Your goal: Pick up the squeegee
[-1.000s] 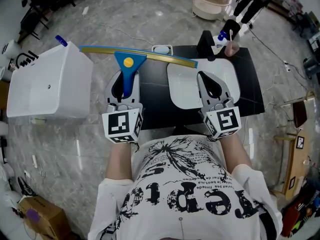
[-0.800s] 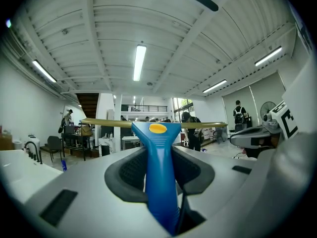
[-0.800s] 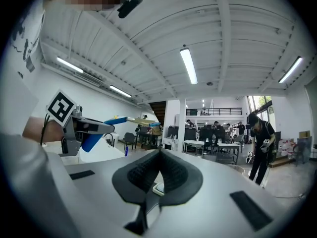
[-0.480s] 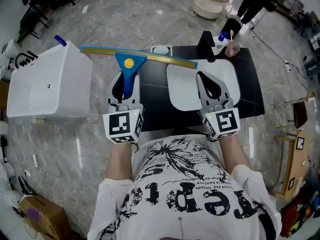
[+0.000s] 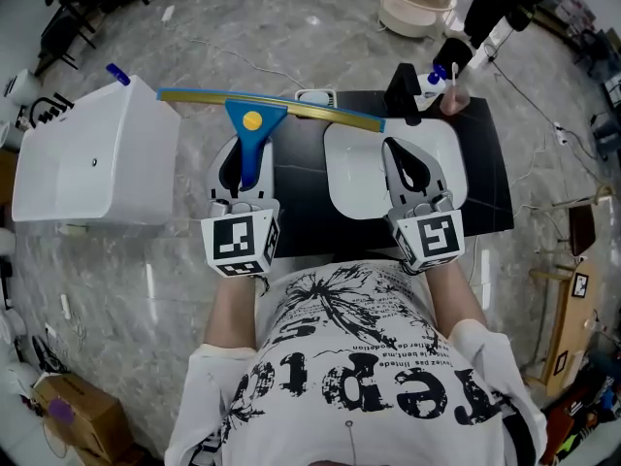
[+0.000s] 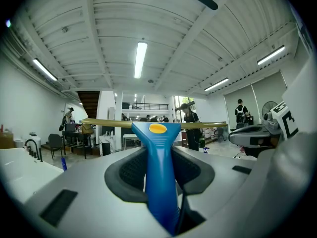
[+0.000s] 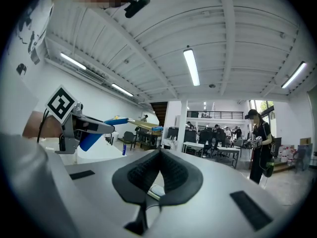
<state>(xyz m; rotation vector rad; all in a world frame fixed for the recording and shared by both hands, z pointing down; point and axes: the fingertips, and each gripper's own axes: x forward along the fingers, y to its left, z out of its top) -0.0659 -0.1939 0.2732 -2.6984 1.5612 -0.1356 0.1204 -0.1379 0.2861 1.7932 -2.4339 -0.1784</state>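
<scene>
The left gripper (image 5: 243,153) has its jaws drawn partway in and clamped on the blue handle of the squeegee (image 5: 254,119). In the left gripper view the handle rises between the dark pads (image 6: 190,170) and covers their inner faces. Its lower end sinks out of sight in the slot between them. The long yellowish blade lies crosswise beyond the fingertips, above the far edge of the black table (image 5: 485,178). Its left end reaches out past the table, close to the corner of a white box (image 5: 92,158). From the head view it cannot be told whether the blade touches the table edge.

The right gripper (image 7: 158,155) points level over a white tray (image 5: 354,178), its jaws closed together with nothing between them. Beyond the tray stands a small bottle (image 5: 439,76), too small to make out clearly. The person's hands are hidden under the marker cubes.
</scene>
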